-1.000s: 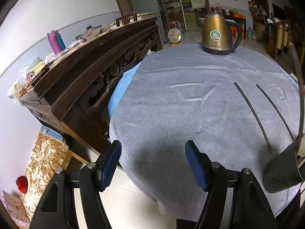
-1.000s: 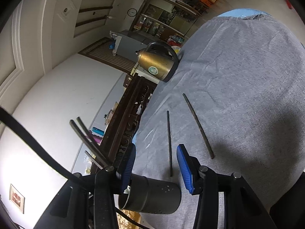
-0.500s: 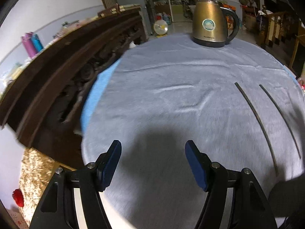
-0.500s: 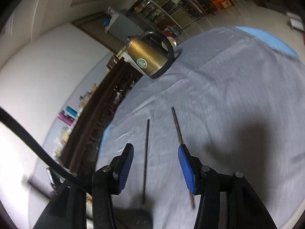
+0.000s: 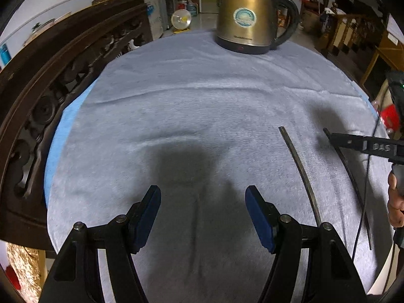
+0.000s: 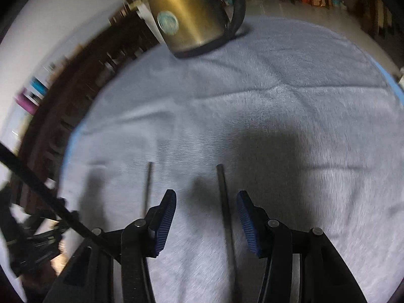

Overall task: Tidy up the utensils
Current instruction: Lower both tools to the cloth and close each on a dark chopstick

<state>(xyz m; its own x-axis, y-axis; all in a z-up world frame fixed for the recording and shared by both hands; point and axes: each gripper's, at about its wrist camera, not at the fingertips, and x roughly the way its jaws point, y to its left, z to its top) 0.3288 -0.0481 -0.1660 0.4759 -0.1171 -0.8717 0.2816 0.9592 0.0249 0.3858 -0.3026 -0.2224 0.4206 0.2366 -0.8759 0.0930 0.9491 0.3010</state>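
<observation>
A grey cloth (image 5: 202, 106) covers the round worktop; a brass kettle (image 5: 246, 15) stands at its far edge. Left gripper (image 5: 203, 205): fingers apart, holding nothing. Right gripper (image 6: 205, 213): fingers apart, straddling one chopstick (image 6: 224, 202) without contact. Two dark, thin chopsticks lie on the cloth, the second (image 6: 147, 186) just beside

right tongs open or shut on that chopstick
Open. The right tongs straddle the right chopstick, but grey cloth shows between each blue pad and the stick.
</observation>
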